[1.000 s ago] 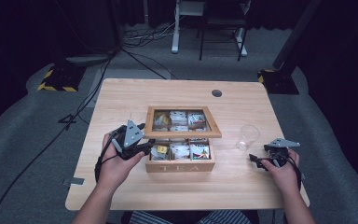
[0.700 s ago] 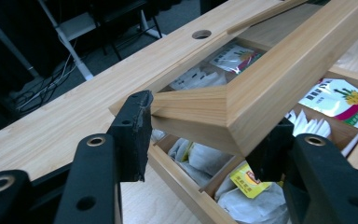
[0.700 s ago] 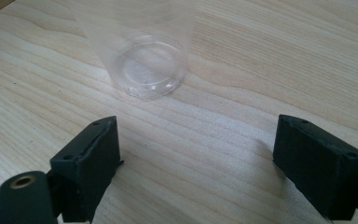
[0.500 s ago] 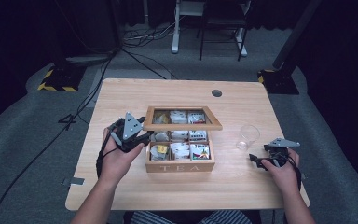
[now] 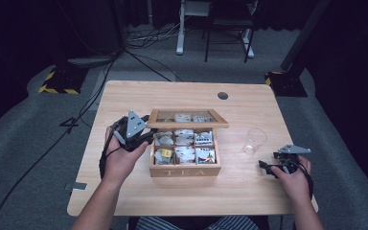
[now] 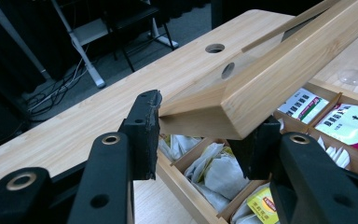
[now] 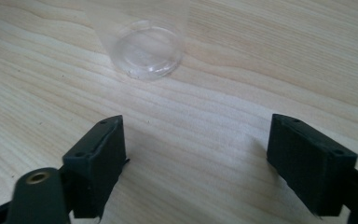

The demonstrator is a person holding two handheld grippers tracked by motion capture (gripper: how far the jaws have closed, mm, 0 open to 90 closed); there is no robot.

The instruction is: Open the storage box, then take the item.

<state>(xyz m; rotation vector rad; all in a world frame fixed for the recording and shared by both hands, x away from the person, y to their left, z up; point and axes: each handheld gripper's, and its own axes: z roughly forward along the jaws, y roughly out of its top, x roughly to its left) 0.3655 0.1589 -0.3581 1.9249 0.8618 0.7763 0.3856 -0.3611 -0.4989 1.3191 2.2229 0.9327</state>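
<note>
Dark curtains and a grey carpet ring a pale wooden table (image 5: 139, 191), where a person sits with a gripper in each hand. Near the middle stands a wooden tea box (image 5: 184, 165) with "TEA" on its front, its compartments filled with tea bags (image 6: 214, 170) in white and coloured wrappers.

Its glass-paned lid (image 6: 265, 79) is tilted up, partly raised from the box. The left gripper (image 6: 200, 135) has its jaws spread on either side of the lid's near corner; one jaw seems to touch the wood and the other sits under the lid's edge, so the lid looks propped or lifted by that corner rather than tightly clamped. Holding at the corner likely keeps the gripper beside the box and out of the compartments.

Well to the right, the right gripper (image 5: 282, 165) rests low over the table near the edge, its jaws wide apart and holding nothing. A clear plastic cup (image 7: 147, 49) stands just ahead of it, probably ready to be picked up.
</note>
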